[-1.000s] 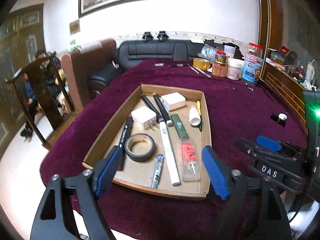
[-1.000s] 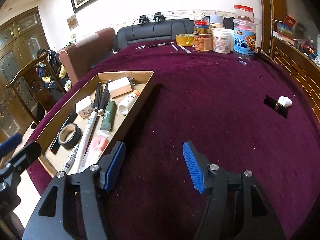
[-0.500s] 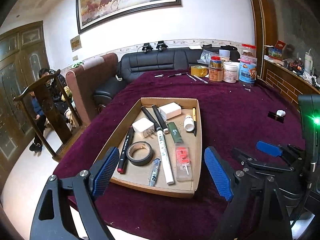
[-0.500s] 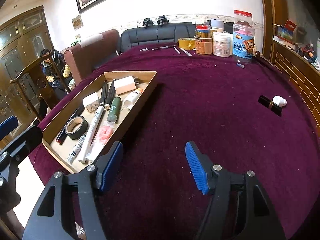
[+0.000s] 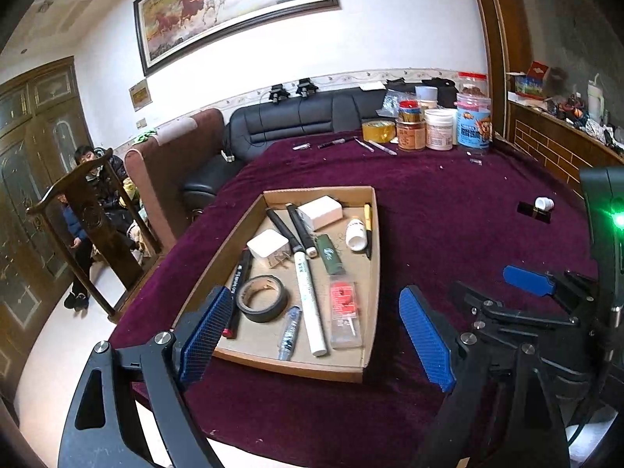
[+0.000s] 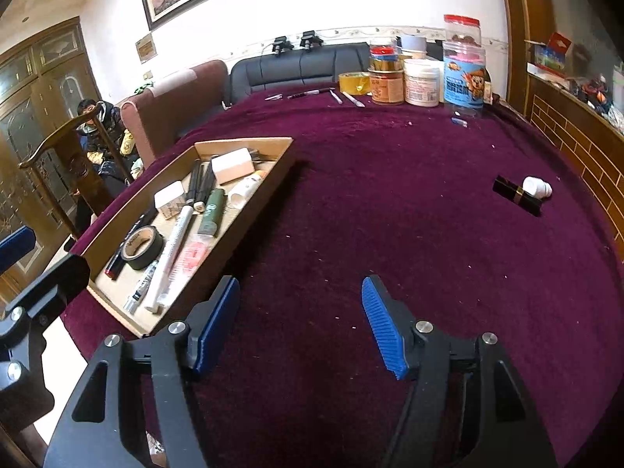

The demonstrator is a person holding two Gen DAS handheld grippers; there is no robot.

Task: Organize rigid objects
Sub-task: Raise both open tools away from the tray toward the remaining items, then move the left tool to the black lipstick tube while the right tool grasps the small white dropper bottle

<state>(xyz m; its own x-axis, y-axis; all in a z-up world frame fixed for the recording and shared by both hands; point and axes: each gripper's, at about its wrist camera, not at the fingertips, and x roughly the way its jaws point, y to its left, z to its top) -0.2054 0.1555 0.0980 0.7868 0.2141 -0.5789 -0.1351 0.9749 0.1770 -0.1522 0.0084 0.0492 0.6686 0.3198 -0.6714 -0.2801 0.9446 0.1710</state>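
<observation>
A shallow cardboard tray [image 5: 374, 257] sits on the purple tablecloth and holds a black tape roll [image 5: 263, 303], markers, a white marker [image 5: 308, 292], a green lighter [image 5: 329, 253], two white blocks, a small white bottle [image 5: 355, 234] and a clear packet. The tray also shows in the right wrist view [image 6: 273, 179]. My left gripper [image 5: 318, 337] is open and empty above the tray's near edge. My right gripper [image 6: 300, 323] is open and empty over bare cloth right of the tray. A black stick [image 6: 516, 195] and a white cap [image 6: 537, 187] lie at the right.
Jars, tins and a yellow tape roll [image 6: 353, 82] stand at the table's far edge, with pens [image 6: 312, 93] beside them. A wooden chair [image 5: 89, 214], an armchair and a black sofa stand left and behind. A brick ledge [image 6: 577, 148] runs along the right.
Both grippers have pulled back and risen, so the tray looks smaller and farther. Both stay open and empty. Nothing on the table has moved.
</observation>
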